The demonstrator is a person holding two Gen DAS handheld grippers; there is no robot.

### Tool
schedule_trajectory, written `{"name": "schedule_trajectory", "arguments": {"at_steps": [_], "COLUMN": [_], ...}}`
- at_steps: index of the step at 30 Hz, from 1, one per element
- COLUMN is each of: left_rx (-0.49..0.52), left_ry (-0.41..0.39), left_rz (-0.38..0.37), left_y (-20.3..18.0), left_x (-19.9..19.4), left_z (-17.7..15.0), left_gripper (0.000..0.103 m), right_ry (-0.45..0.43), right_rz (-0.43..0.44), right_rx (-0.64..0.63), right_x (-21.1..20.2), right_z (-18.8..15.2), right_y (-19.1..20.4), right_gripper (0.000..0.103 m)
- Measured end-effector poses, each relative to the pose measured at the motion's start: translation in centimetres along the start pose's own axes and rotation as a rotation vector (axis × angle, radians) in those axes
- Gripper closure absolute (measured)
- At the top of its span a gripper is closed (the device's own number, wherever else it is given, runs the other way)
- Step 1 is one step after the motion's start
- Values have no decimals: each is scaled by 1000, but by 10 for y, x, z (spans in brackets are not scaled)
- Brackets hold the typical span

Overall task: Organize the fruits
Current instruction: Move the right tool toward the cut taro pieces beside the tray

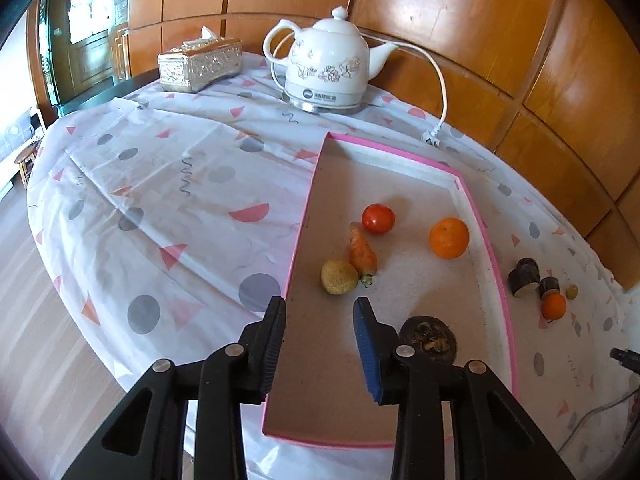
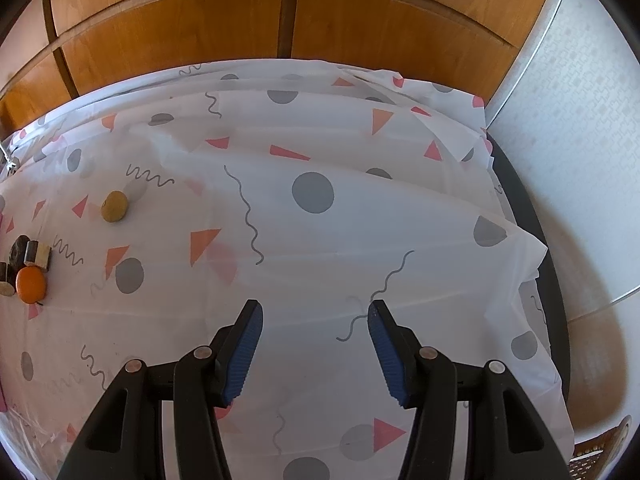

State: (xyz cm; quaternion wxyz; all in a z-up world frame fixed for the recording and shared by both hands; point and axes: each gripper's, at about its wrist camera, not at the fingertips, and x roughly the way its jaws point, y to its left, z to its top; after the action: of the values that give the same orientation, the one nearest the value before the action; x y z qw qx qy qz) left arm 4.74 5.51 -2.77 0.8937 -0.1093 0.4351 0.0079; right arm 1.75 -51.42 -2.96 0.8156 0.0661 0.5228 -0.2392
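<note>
A pink-rimmed shallow box (image 1: 304, 216) lies on the table. In it are a red tomato (image 1: 378, 219), an orange (image 1: 448, 237), a small carrot (image 1: 362, 254), a yellowish round fruit (image 1: 339, 277) and a dark round fruit (image 1: 430, 338). My left gripper (image 1: 320, 306) is open and empty over the box's near left edge. Right of the box on the cloth lie dark cane pieces (image 1: 524, 276), a small orange (image 1: 554, 306) and a small green fruit (image 1: 571, 291). In the right wrist view my right gripper (image 2: 316, 312) is open and empty above bare cloth. A yellow-brown fruit (image 2: 115, 206), the small orange (image 2: 31, 285) and the cane pieces (image 2: 32, 256) lie far left.
A white ceramic kettle (image 1: 328, 68) with its cord and plug (image 1: 432, 138) stands at the back, a silver tissue box (image 1: 200, 64) to its left. Wooden panelling (image 2: 280, 20) runs behind the table. The table edge (image 2: 532, 216) drops off at the right.
</note>
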Motion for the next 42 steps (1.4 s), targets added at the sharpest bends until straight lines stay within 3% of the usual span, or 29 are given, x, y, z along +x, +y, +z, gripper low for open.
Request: {"name": "schedule_trajectory", "arguments": {"at_steps": [9,17,24,37,42], "left_rx": [12,-4,-34,-72,-84], "left_ry": [-72,-73,-73,-80,-73], "left_rz": [11,24,39,41,40], "left_y": [-2,7,21,35,40], "left_x": [-25,-29,-29,-32,-32], "left_z": [1,-2,-3,-5,-7], "left_gripper": [55,49,45,43,41], "right_ry": [-30,-55,-32,-48,-64], "right_rz": [40,91,190,401,427], "right_rx": [1,-99,-125,-269,-285], "right_x": [-6,-12,-19,-48,-53], "right_z": [0,-4,-5,-9,-5], "right_y": [2,26,40,144,179], "right_gripper": [47,47,47,50,55]}}
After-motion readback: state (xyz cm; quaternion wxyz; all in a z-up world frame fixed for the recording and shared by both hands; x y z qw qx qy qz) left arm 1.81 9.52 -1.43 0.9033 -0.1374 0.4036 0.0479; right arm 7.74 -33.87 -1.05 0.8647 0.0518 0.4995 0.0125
